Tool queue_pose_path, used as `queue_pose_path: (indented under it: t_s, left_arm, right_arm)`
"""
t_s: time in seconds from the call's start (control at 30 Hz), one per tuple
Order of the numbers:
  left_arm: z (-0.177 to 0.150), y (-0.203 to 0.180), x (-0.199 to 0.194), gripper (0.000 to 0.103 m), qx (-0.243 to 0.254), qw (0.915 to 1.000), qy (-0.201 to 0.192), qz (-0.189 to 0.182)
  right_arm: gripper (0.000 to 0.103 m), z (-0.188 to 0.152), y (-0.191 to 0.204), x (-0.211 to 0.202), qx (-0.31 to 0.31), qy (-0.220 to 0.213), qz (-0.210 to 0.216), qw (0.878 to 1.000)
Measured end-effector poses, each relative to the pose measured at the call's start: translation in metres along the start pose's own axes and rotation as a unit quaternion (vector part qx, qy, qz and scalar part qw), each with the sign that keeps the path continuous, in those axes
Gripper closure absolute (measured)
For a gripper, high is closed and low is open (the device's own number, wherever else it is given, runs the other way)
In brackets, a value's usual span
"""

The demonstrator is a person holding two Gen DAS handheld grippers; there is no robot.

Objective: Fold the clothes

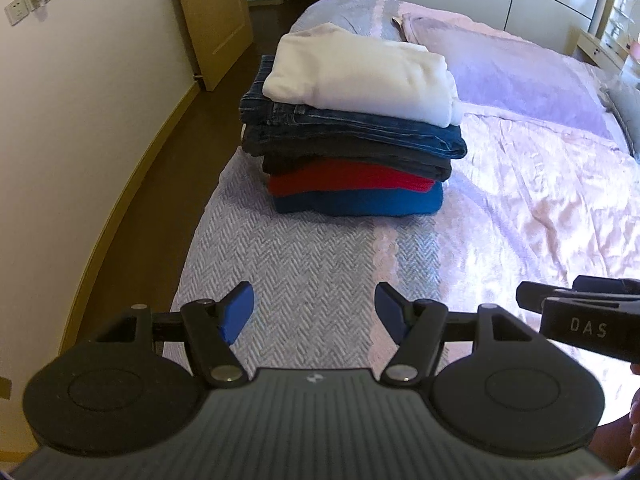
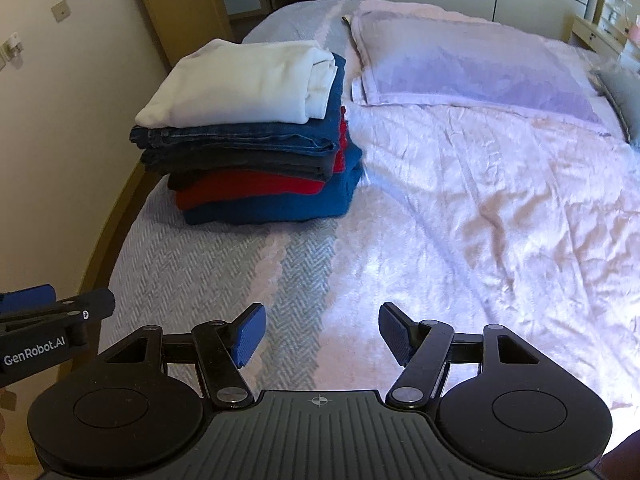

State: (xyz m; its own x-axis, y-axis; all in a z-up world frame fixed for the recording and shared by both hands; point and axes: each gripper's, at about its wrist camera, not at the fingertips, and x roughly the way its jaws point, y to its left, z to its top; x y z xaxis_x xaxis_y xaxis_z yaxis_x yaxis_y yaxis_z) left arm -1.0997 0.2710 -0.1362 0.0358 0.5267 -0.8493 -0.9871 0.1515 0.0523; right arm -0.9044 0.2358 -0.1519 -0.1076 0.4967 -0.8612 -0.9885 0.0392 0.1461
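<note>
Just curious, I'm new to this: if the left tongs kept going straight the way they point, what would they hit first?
Probably the grey herringbone bedspread; the open left tongs tilt down at it, short of the clothes stack.

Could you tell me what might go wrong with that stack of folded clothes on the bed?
The stack sits close to the bed's left edge, so a nudge could tip it to the floor. The white top overhangs the jeans a little and might slide off. Both the left claw and the right claw are open and empty, side by side, and could bump each other.
</note>
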Motion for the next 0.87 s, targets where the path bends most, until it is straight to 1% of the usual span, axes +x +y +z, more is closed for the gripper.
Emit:
queue_pose_path:
  t_s: [0.27,0.63,0.87]
  left_arm:
    - [0.018,0.003,0.02,0.039,0.012,0.9999,0.006,-0.008]
    - [0.043,0.004,0.047,0.039,0.012,0.9998,0.004,-0.015]
    - [0.058,0.006,0.061,0.039,0.012,0.9998,-0.004,-0.012]
  right_arm:
    - [0.037,0.016,0.002,0.017,0.016,0.007,-0.004,1.0]
    - [0.037,0.041,0.005,0.039,0.009,0.009,-0.01,1.0]
    - [0.037,0.054,0.006,0.054,0.007,0.014,-0.01,1.0]
